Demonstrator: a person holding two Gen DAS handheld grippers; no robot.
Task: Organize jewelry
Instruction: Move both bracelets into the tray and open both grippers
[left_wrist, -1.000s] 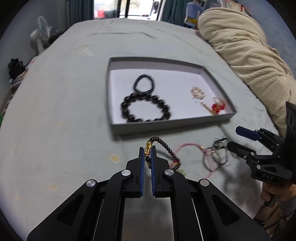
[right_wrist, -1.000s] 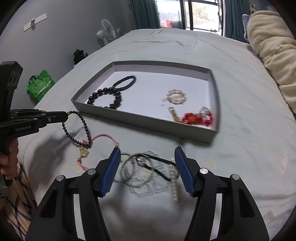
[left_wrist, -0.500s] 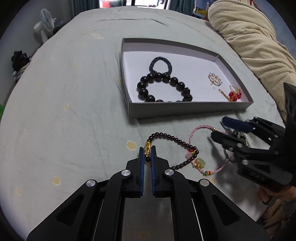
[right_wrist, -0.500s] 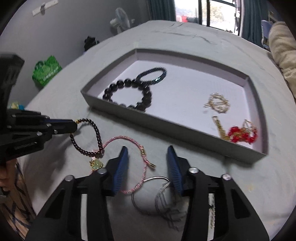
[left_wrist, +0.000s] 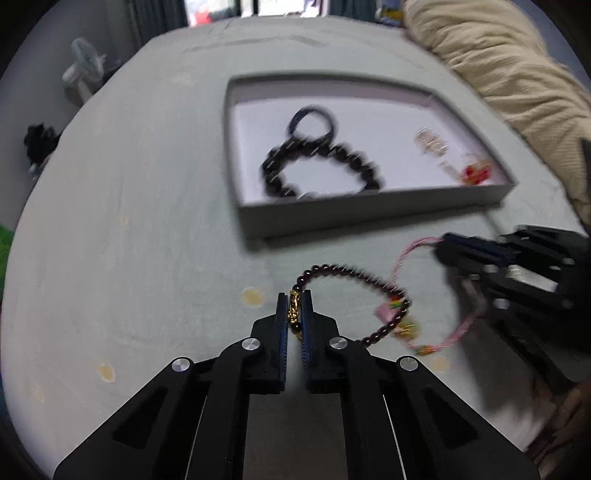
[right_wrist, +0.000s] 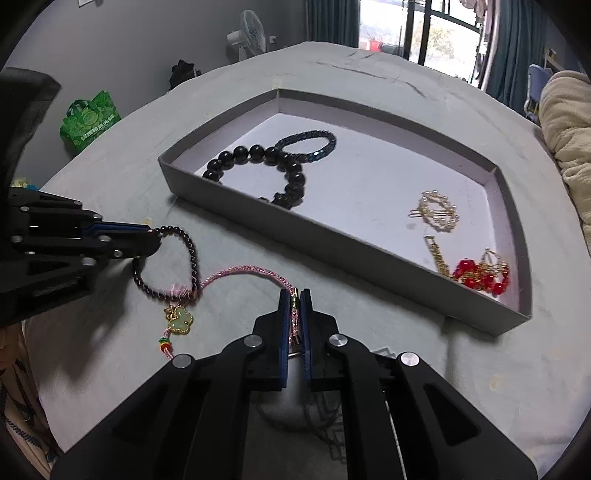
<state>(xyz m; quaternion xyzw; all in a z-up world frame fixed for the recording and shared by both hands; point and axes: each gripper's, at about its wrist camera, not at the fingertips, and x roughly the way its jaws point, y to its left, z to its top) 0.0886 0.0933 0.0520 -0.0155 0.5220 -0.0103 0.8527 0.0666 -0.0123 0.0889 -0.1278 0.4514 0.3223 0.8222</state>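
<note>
My left gripper (left_wrist: 294, 302) is shut on the gold charm of a dark red bead bracelet (left_wrist: 351, 273), also in the right wrist view (right_wrist: 190, 251). My right gripper (right_wrist: 294, 297) is shut on a pink cord bracelet (right_wrist: 243, 271) with a green charm (right_wrist: 179, 319); the pink cord is tangled through the bead bracelet. Both hang just above the bedsheet in front of a grey tray (right_wrist: 332, 240). The tray holds a big black bead bracelet (right_wrist: 266, 166), a dark blue band (right_wrist: 308, 144), a gold hair clip (right_wrist: 437, 212) and red bead jewelry (right_wrist: 476, 275).
A beige quilt (left_wrist: 498, 62) lies right of the tray. More thin bangles lie under my right gripper (right_wrist: 317, 410), mostly hidden. A green bag (right_wrist: 90, 120) and a fan (right_wrist: 251, 35) stand beyond the bed's left edge.
My right gripper has shut on the pink cord bracelet and lifted it. Both grippers hold their linked bracelets nearer the tray's front wall.
</note>
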